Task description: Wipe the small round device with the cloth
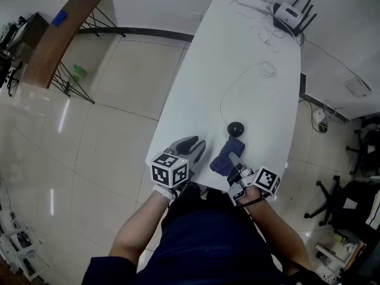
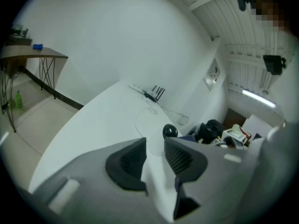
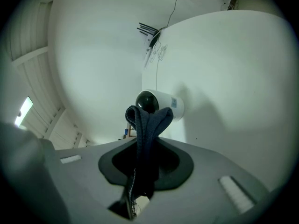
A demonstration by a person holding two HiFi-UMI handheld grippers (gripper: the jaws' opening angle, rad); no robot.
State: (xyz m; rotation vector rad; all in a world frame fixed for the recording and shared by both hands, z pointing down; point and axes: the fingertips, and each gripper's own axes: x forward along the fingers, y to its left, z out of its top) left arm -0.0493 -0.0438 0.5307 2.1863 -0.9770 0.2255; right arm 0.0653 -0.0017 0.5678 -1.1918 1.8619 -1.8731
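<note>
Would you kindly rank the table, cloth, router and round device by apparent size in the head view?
1. table
2. cloth and router: about alike, router farther off
3. round device

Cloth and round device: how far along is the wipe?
Done: the right gripper has the dark cloth clamped. In hand: the cloth's fold sits just in front of the small round device; contact can't be told. Still to do: the wiping itself. The left gripper is empty, jaws apart.

Head view steeply downward over table (image 1: 267,111); gripper views low, close; share device (image 1: 236,127).
</note>
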